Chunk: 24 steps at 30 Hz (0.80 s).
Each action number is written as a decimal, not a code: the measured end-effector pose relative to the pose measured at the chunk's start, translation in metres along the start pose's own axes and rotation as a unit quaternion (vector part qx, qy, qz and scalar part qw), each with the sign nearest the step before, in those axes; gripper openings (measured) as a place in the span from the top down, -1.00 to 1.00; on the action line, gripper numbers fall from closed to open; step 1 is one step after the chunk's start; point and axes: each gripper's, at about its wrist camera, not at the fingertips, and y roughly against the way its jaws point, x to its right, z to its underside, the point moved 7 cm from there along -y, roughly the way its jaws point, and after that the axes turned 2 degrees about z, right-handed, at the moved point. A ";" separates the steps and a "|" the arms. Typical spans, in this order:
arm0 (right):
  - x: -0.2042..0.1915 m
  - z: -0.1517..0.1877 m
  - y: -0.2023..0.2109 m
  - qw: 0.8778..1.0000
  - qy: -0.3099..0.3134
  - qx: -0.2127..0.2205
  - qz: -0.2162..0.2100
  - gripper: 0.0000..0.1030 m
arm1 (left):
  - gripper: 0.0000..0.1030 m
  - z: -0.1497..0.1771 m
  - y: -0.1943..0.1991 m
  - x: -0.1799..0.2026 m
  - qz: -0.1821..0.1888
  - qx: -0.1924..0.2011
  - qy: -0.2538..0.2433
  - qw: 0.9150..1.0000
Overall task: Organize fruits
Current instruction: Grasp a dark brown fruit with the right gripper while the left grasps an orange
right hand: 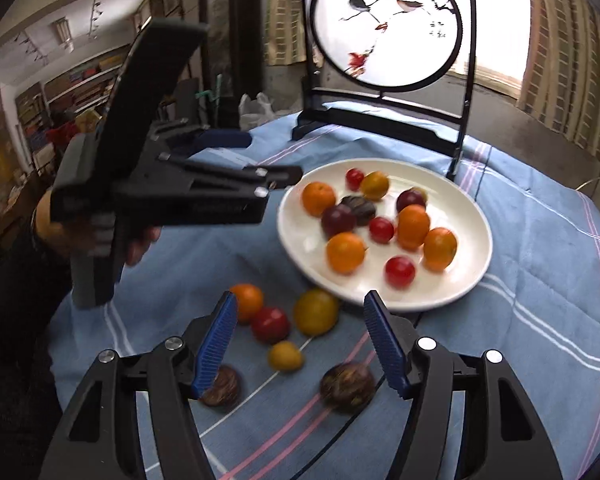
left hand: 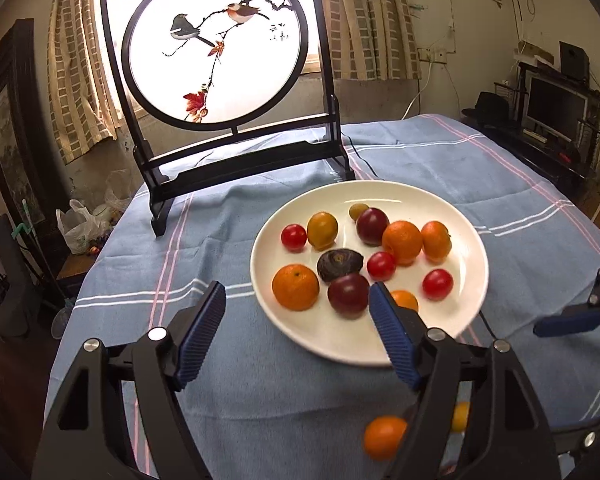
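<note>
Both claws stand spread with nothing between their blue pads. The left claw [left hand: 296, 300] hangs over the near rim of the white plate [left hand: 472, 236], which sits on the blue-clothed bench [left hand: 228, 400] and holds oranges, cherry tomatoes, plums and a dark passion fruit [left hand: 339, 264]. The right claw [right hand: 300, 320] hovers above loose fruit on the cloth: an orange [right hand: 247, 302], a red tomato [right hand: 271, 324], a yellow fruit [right hand: 316, 311] and two dark ones.

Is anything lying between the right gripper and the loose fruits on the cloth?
Nothing visible does. The right gripper is open and empty, with the red fruit and small yellow fruit on bare cloth just ahead of its fingers. The left gripper is off to the side.
</note>
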 end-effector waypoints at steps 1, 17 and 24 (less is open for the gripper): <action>-0.010 0.009 0.000 1.000 0.007 -0.006 -0.003 -0.28 | -0.40 0.007 0.006 -0.002 -0.001 -0.001 -0.002 1.000; -0.055 0.055 -0.047 0.995 0.026 -0.094 -0.024 -0.07 | -0.47 0.081 0.038 -0.010 0.013 -0.048 -0.022 0.999; -0.051 0.054 -0.042 0.996 0.030 -0.082 -0.025 0.22 | -0.48 0.088 0.029 0.023 0.055 -0.062 -0.063 0.995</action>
